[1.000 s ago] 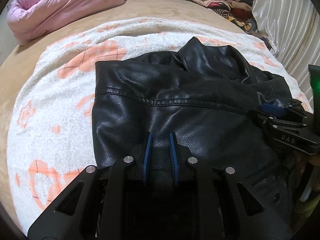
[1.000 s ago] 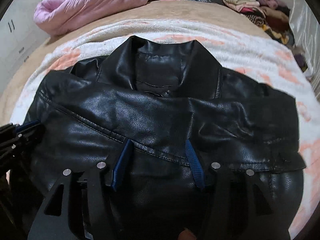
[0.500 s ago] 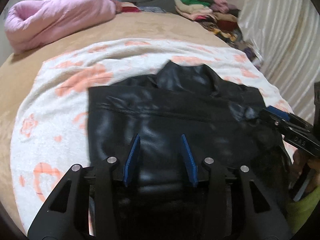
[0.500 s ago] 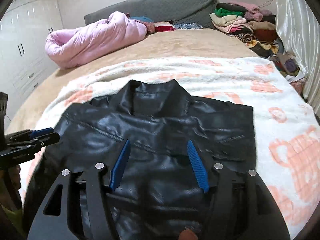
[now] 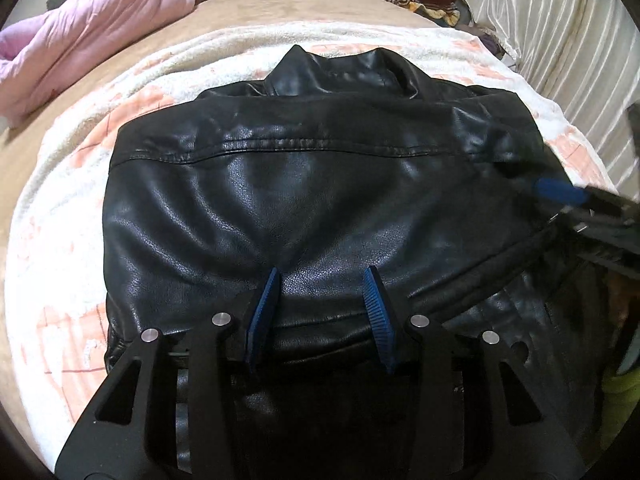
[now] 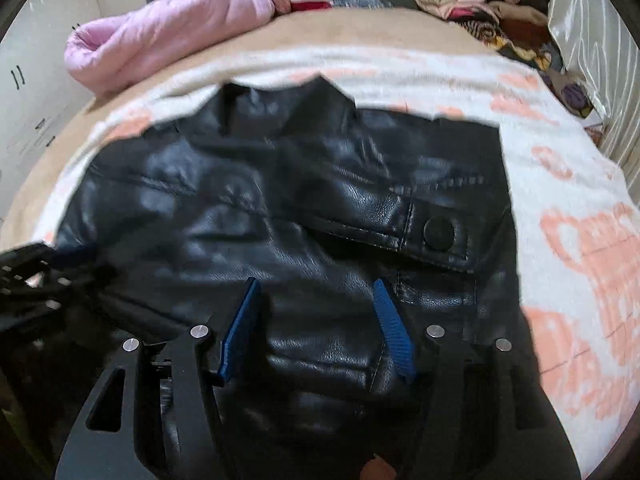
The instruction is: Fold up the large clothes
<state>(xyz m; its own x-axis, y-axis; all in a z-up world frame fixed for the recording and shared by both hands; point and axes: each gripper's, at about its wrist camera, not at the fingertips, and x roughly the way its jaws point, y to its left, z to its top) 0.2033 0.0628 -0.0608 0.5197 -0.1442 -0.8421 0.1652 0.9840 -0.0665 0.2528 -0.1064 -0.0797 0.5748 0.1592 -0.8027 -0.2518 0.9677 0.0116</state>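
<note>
A black leather jacket (image 5: 320, 184) lies folded on a white blanket with orange print (image 5: 60, 200), collar at the far side. It also shows in the right wrist view (image 6: 304, 208), with a buttoned pocket flap (image 6: 436, 232). My left gripper (image 5: 322, 276) is open, its blue pads just above the jacket's near part. My right gripper (image 6: 316, 288) is open over the jacket's near right part; it also shows at the right edge of the left wrist view (image 5: 560, 192). The left gripper shows blurred at the left edge of the right wrist view (image 6: 44, 264).
The blanket (image 6: 560, 208) lies on a tan bed (image 5: 280, 4). A pink quilt (image 5: 92, 36) lies at the far left. A pile of folded clothes (image 6: 480, 0) sits at the far right. A pale curtain (image 5: 560, 28) hangs along the right side.
The left gripper opened from nearly shut. Both grippers pulled back and up half a second ago, then came down close over the jacket again.
</note>
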